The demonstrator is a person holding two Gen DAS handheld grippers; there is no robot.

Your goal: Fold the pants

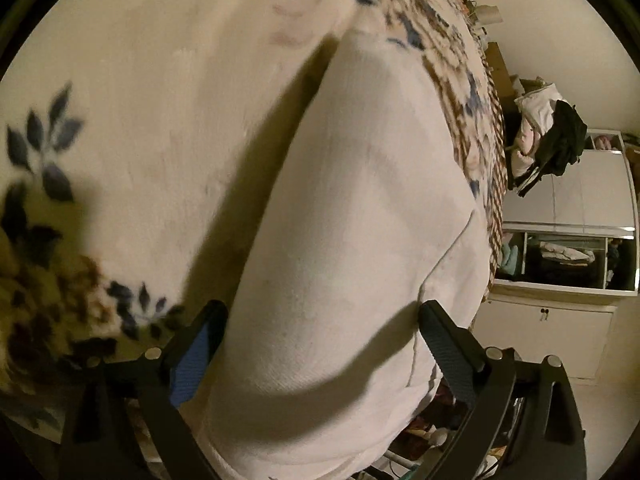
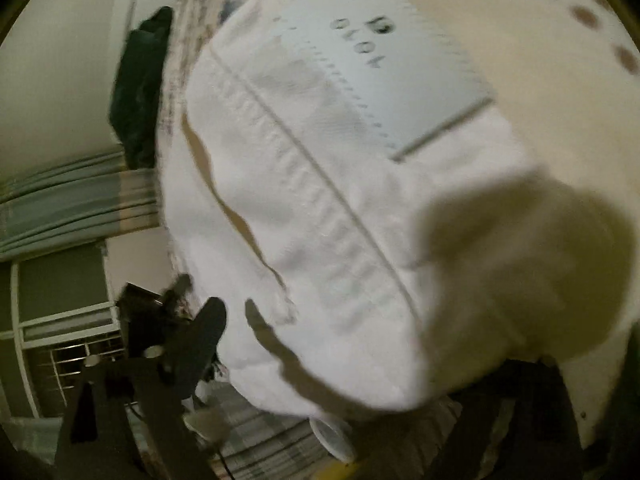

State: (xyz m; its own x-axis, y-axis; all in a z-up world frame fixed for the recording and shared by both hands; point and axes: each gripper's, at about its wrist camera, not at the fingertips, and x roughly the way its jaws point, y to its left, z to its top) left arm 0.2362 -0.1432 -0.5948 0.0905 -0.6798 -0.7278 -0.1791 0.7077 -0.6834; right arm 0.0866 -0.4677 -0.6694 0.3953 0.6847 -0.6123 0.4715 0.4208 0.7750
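The white cotton pants (image 1: 360,208) lie in a thick, smooth fold on a cream fleece blanket with blue and brown flowers (image 1: 132,120), spread over a bed; the right wrist view shows a ribbed seam and a pale sewn label (image 2: 384,68). A white cabinet with open shelves (image 1: 568,256) and a dark garment (image 1: 560,140) stand beyond the bed edge. The left claw (image 1: 320,340) is open, fabric bulging between its fingers (image 1: 188,360); the right claw (image 2: 360,360) is blurred and half covered by cloth, so whether it grips I cannot tell.
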